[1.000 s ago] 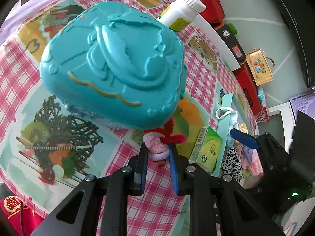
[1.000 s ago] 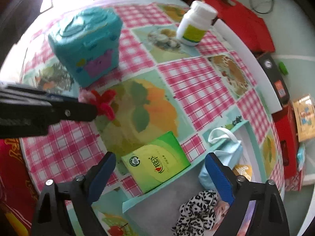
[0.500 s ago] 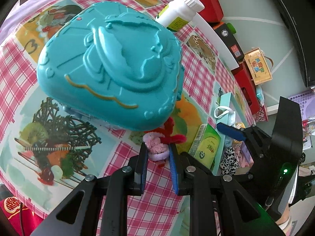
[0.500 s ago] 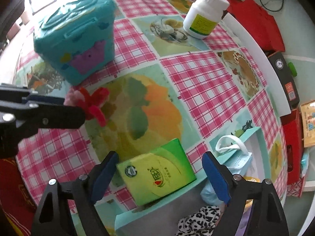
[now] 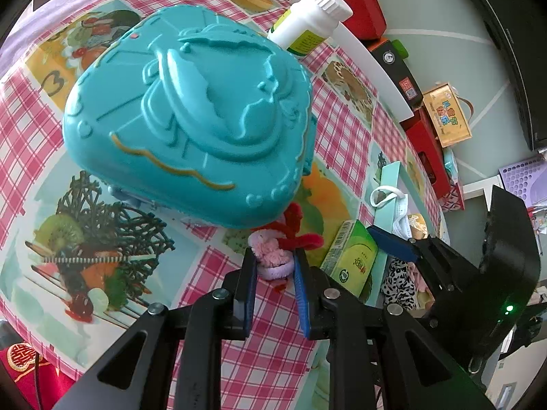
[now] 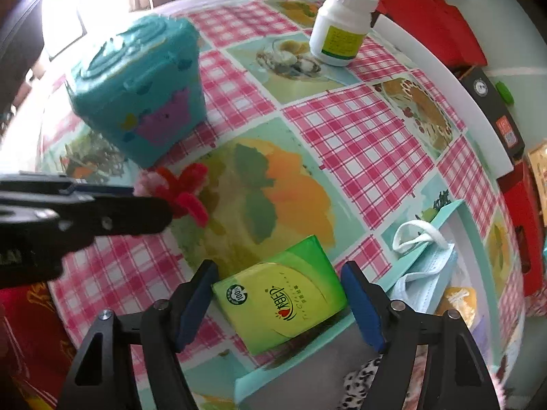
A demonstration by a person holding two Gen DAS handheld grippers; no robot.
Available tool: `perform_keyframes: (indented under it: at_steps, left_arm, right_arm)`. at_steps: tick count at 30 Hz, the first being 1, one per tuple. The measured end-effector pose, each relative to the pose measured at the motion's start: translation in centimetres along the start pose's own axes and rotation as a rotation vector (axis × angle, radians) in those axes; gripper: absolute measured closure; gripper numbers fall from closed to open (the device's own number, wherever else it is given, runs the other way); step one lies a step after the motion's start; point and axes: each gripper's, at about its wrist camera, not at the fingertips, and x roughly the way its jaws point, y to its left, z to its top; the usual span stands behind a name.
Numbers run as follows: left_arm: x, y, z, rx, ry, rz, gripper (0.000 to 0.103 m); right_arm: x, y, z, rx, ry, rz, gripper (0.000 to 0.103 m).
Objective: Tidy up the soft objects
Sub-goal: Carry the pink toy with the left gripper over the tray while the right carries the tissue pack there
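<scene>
Fuzzy pink-and-red pipe-cleaner flower with a lilac loop (image 5: 273, 256): one of these lies on the counter (image 6: 359, 143), which is covered by a pink-checked oilcloth with food pictures, just in front of one teal moulded plastic case (image 5: 191, 116). The left claw (image 5: 275, 266) is clamped on it, both blue pads pressing its pink and lilac part, and points steeply down at the counter.

One green-and-yellow soft pack of tissues (image 6: 283, 294) leans across the near rim of one pale mint shallow tray (image 6: 448, 212). The right claw (image 6: 278, 302) straddles this pack, pointing steeply down; its jaws are closing, with the pack between them. The left pad sits at the pack's edge, and a narrow gap shows beside the right pad, so the pack does not look gripped.

Inside the tray lie one light blue face mask with white ear loops (image 6: 424, 266), one black-and-white leopard-print cloth (image 5: 400, 280) and an orange-yellow item (image 6: 456, 300) too hidden to name. Pink fabric shows beside the leopard cloth.

One white plastic pill bottle with a yellow-green label (image 6: 342, 27) stands upright at the far side of the counter, well apart from the tray.
</scene>
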Motion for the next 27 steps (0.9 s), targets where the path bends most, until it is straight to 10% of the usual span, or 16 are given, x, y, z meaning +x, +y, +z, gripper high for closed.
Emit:
perform_keyframes:
  at_steps: [27]
  left_arm:
    - [-2.2, -3.8, -0.5, 0.174, -0.136, 0.017, 0.082]
  right_arm:
    - [-7.7, -3.7, -5.1, 0.558, -0.288, -0.101, 0.026]
